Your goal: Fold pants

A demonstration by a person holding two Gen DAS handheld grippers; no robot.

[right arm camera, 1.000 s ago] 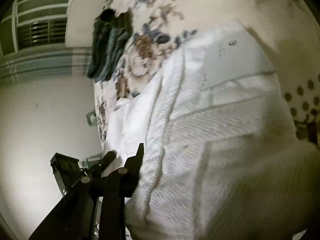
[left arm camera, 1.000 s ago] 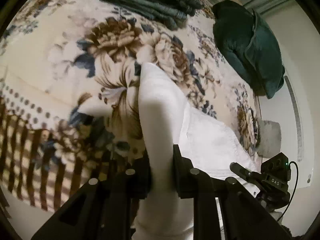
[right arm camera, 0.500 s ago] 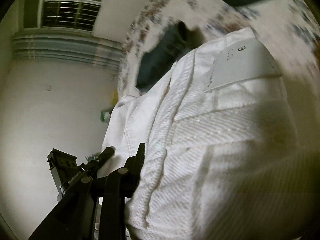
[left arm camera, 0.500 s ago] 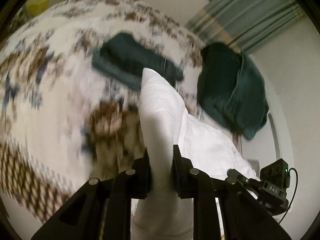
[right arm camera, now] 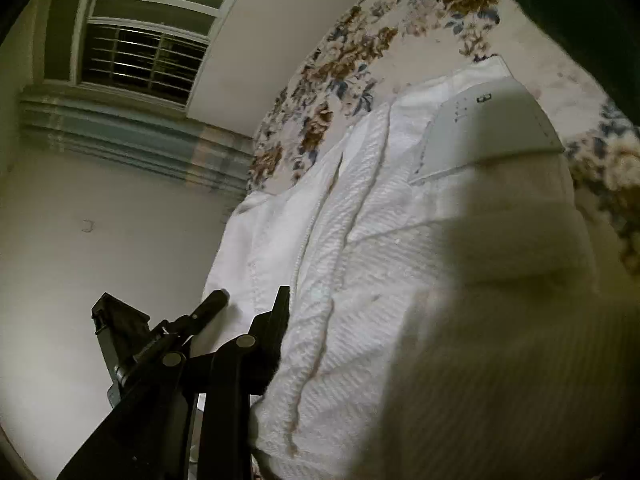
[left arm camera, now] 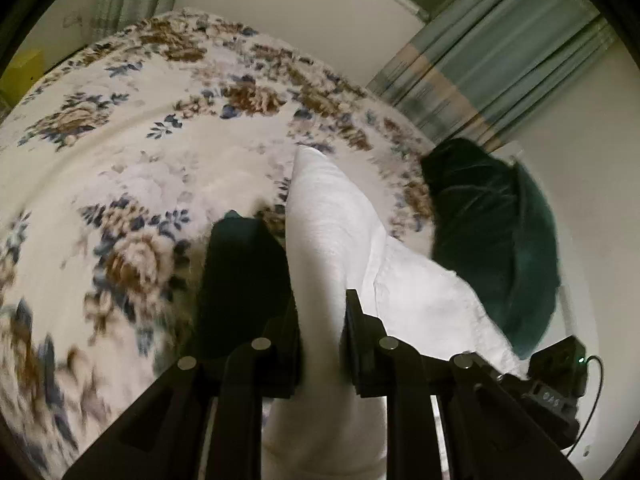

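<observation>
Garment: the white textured cotton pants are gathered into a thick bundle with several layers, held up above the bed, not lying on it.
Left claw: the left claw is closed tight on a thick fold of the pants, which stands up between its two black fingers and also hangs below them.
Right claw: the right claw shows only one black finger pressed against the edge of the cloth. The other finger is hidden under the white fabric, so it seems to grip the bundle, but the closing cannot be seen fully.
Detail on cloth: a pale grey rectangular label lies on the upper layer in the right wrist view, so this side is probably the waist part.
Bed: the cream bedspread with brown and blue flowers is under the bundle.
Other clothes: a dark green folded garment lies on the bed just beside the left claw, and a dark green crumpled pile is near the far edge.
Progress: the folding itself looks mostly done, judging from the layers.
Left to do: to put the bundle down, perhaps near the dark folded garment, and to let it go.
</observation>
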